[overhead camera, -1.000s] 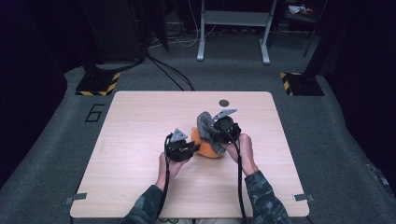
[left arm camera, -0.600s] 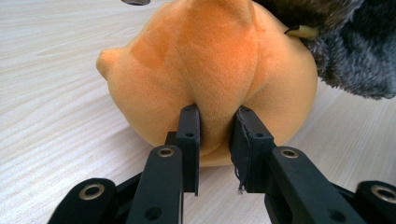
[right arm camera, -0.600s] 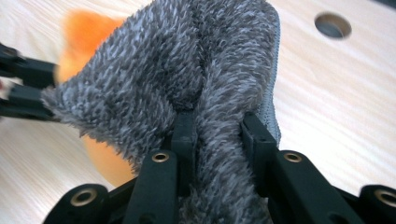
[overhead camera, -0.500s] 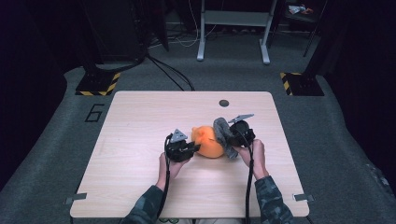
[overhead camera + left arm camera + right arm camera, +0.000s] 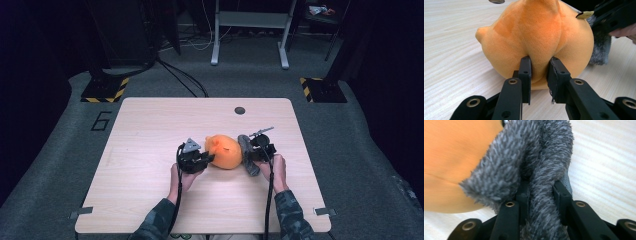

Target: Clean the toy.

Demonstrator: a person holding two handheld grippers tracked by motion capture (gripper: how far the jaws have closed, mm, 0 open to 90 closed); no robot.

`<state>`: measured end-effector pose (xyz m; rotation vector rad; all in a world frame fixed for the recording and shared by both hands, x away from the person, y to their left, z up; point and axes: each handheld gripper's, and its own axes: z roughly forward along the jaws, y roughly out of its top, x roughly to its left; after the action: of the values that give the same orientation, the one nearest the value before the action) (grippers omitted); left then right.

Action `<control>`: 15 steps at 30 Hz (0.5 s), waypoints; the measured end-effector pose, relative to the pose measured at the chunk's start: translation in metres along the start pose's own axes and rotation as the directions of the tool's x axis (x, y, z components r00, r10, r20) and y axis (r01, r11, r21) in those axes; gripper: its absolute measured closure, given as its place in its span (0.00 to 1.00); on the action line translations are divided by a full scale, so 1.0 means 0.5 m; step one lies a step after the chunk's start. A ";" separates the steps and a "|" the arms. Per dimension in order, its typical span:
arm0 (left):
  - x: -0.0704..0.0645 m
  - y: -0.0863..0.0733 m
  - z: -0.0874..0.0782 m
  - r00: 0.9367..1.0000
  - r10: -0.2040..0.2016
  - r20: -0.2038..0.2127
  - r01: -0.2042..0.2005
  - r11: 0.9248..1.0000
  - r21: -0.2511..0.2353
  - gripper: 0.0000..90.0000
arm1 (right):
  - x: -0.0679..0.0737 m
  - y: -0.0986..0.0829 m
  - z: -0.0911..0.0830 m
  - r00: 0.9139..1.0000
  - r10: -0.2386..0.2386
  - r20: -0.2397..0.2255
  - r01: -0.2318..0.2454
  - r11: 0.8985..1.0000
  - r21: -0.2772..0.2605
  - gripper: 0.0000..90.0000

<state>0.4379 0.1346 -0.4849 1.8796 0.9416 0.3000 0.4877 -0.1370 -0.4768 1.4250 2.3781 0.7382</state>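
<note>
On the near half of the table, high view: one orange plush toy lies between two hand-held grippers, its long axis running roughly left to right across the table. One grey furry piece, a strip lying front to back, sits against the toy's right end. The left gripper meets the toy's left end; the right gripper meets the grey piece. Both are equally close, each touching its own end. One dark round hole sits in the tabletop farther back, well apart from the work. Two hands and two sleeves enter from the bottom edge.

Left gripper view: one orange plush toy, straight ahead of the jaws. The left gripper is clamped on a fold of the orange fabric at the toy's near end, the fabric bulging between and around the two black jaws. The grey furry piece shows beyond the toy's far right side, with part of the other gripper above it.

Right gripper view: the right gripper is closed on the grey furry piece, whose pile fills the gap between the jaws and rises ahead. The orange plush toy lies to the left, touching the fur.

Judgement: any coming pull would act along the toy's long axis, the grippers drawing opposite ways.
</note>
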 end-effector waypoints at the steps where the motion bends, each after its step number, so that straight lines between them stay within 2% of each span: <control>1: 0.001 0.000 -0.001 1.000 0.001 0.002 -0.001 1.000 0.004 0.82 | -0.001 -0.002 0.008 1.000 0.008 -0.004 -0.008 1.000 0.016 0.78; 4: 0.001 0.000 -0.001 1.000 0.000 0.000 0.000 1.000 0.001 0.82 | -0.004 -0.010 0.033 1.000 0.001 -0.020 0.000 0.999 0.044 0.79; 8: 0.001 0.000 -0.002 1.000 -0.003 -0.003 0.003 1.000 0.002 0.82 | -0.003 -0.007 0.027 1.000 -0.005 -0.014 0.006 0.999 0.048 0.79; 12: 0.004 0.000 -0.004 1.000 -0.003 -0.009 0.003 1.000 0.005 0.82 | -0.013 -0.001 -0.006 1.000 0.002 0.017 -0.002 1.000 0.017 0.79; 14: 0.005 0.000 -0.004 1.000 -0.003 -0.009 0.003 1.000 0.002 0.82 | -0.016 0.008 -0.045 0.999 -0.008 0.035 0.009 1.000 -0.030 0.79; 15: 0.005 0.000 -0.004 1.000 -0.003 -0.009 0.003 1.000 0.002 0.82 | -0.016 0.008 -0.045 0.999 -0.008 0.035 0.009 1.000 -0.030 0.79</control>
<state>0.4382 0.1376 -0.4844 1.8805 0.9508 0.3059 0.4837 -0.1491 -0.4559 1.4040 2.3354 0.7379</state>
